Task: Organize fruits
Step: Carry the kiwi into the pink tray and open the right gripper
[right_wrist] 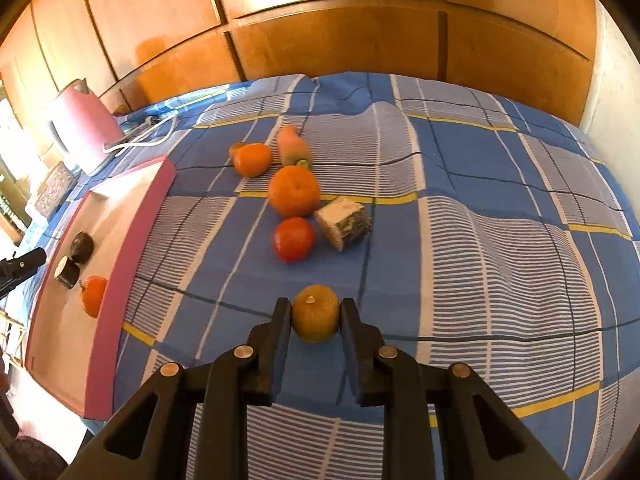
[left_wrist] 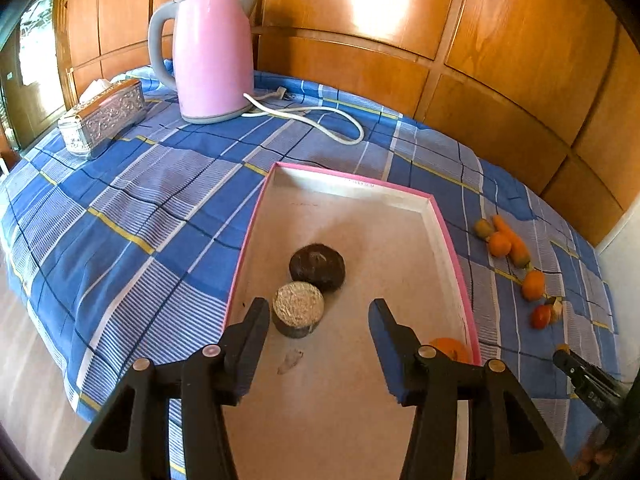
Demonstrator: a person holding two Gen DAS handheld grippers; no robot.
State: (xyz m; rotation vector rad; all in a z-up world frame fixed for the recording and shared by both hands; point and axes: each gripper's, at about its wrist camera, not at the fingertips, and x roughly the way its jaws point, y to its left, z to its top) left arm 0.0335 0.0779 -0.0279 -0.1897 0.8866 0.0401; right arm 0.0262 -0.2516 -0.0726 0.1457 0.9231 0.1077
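A pink-rimmed tray lies on the blue checked cloth. In it sit a dark round fruit, a cut dark piece with a pale face and an orange fruit by its right wall. My left gripper hangs open over the tray with nothing between its fingers. My right gripper is shut on a brownish-yellow fruit just above the cloth. Beyond it lie a red tomato, two oranges, a carrot and a cut wedge.
A pink kettle with a white cord stands at the back left, next to a silver tissue box. Wooden panels back the table. The table's left edge drops to the floor.
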